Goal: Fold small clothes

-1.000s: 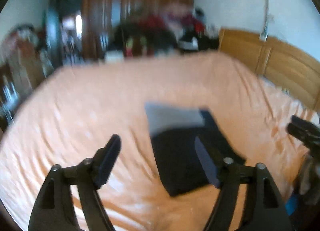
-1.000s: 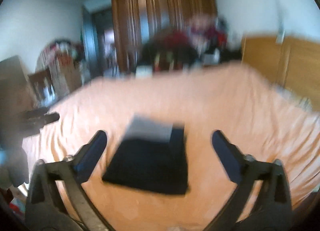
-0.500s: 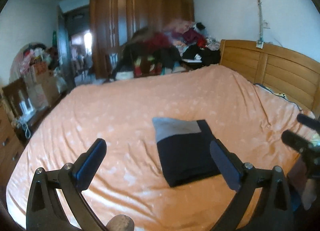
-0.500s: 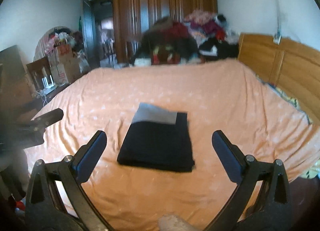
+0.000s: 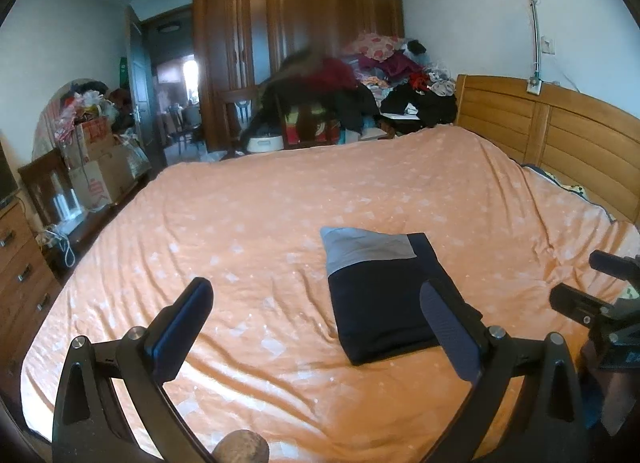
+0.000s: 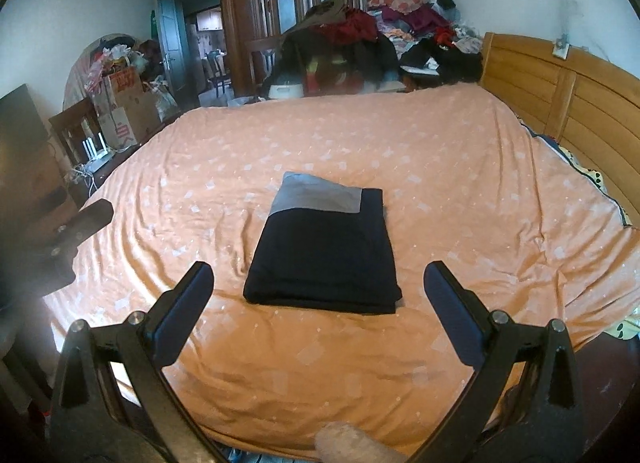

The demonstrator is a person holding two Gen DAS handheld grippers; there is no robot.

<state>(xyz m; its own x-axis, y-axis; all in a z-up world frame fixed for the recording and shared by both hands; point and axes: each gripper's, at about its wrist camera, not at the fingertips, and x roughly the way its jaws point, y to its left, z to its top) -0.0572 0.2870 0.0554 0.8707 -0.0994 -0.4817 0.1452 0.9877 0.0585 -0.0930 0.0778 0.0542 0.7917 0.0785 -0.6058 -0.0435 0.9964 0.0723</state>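
Orange bedspread point(image 6: 460, 167) carries a folded navy garment point(image 6: 324, 259), likely soft and light, best pinched at a corner; left tongs point(image 5: 316, 327) and right tongs point(image 6: 318, 311) hover spread, empty.

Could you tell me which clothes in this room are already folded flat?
Only the dark navy garment with the grey band, alone on the orange bedspread; the far pile is heaped.

Soft daylight lit the room evenly, with mild sheen on the orange bedspread point(image 5: 280, 223) folds and a bright doorway point(image 5: 176, 75) behind. Both fisheye views bent hard at the black-vignetted corners. The left edge of the right wrist view was hazy and blurred.
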